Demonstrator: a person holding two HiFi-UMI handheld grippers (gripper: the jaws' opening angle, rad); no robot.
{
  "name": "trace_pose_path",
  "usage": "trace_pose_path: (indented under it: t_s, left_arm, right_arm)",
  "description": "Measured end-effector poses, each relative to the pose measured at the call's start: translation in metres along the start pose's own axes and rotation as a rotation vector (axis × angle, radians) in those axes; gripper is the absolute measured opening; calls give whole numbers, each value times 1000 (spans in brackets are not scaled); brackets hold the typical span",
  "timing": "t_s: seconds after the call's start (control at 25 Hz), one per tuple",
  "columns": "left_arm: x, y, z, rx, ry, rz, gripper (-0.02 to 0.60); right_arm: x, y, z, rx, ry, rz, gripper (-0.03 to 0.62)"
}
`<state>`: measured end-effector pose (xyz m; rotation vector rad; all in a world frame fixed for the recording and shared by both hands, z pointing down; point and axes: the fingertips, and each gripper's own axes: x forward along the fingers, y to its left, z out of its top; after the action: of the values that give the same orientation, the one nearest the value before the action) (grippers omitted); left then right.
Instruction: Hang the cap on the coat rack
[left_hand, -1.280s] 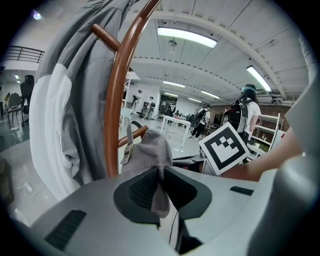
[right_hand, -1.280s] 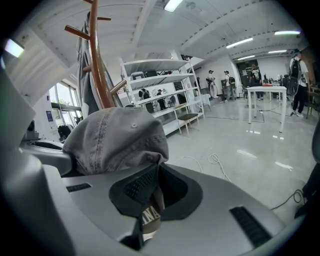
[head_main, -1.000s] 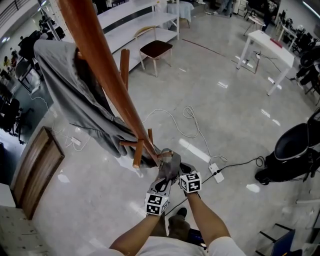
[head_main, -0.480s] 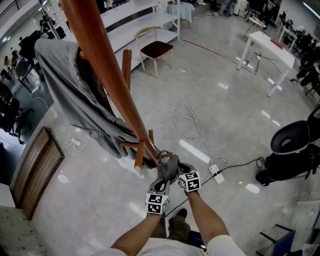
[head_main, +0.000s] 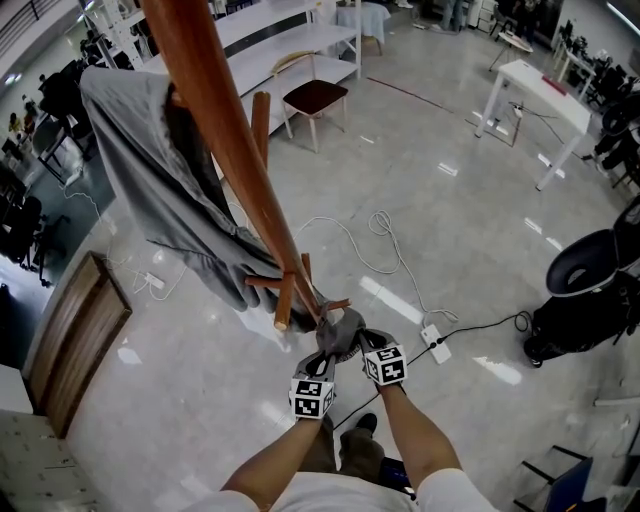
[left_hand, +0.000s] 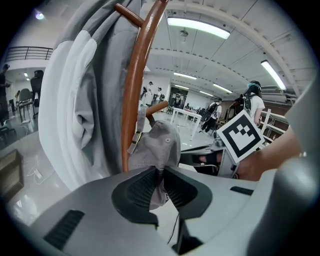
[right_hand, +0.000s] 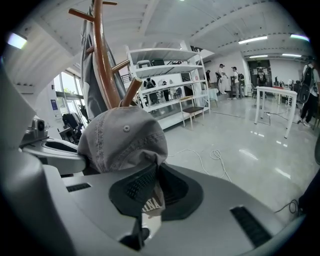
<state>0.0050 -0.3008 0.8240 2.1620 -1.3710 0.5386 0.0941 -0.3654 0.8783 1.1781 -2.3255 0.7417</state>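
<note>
The cap (head_main: 340, 328), clamped in the fingers of the left gripper (left_hand: 159, 176) and right gripper (right_hand: 151, 176), is best eased squarely onto a peg (head_main: 336, 304) of the coat rack (head_main: 228, 130).

Bright, even light falls from ceiling strip lamps (left_hand: 198, 27) at the upper centre of the left gripper view. The glossy floor (head_main: 470, 250) returns white glare patches in the head view; shadows are faint. Both gripper views bend hard at their dark, rounded edges. The left gripper (left_hand: 160, 175) and right gripper (right_hand: 154, 180) look soft at lower frame, the cap (right_hand: 122, 137) sharper.
</note>
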Motion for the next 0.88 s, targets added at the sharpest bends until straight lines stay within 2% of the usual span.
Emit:
trace_pose_path:
  t_s: [0.32, 0.44, 0.68, 0.88]
  left_arm:
    - [2, 13, -13, 14, 30, 18, 74]
    - [0, 15, -18, 15, 38, 29, 97]
    - [-8, 17, -34, 11, 72, 39, 101]
    - [-25, -2, -48, 15, 99, -3, 101]
  right_arm:
    - [0, 9, -15, -2, 18, 30, 32]
    - [-3, 9, -19, -2, 27, 20, 32]
    - [-19, 9, -40, 18, 51, 1, 32]
    - [-46, 11, -51, 36, 45, -1, 32]
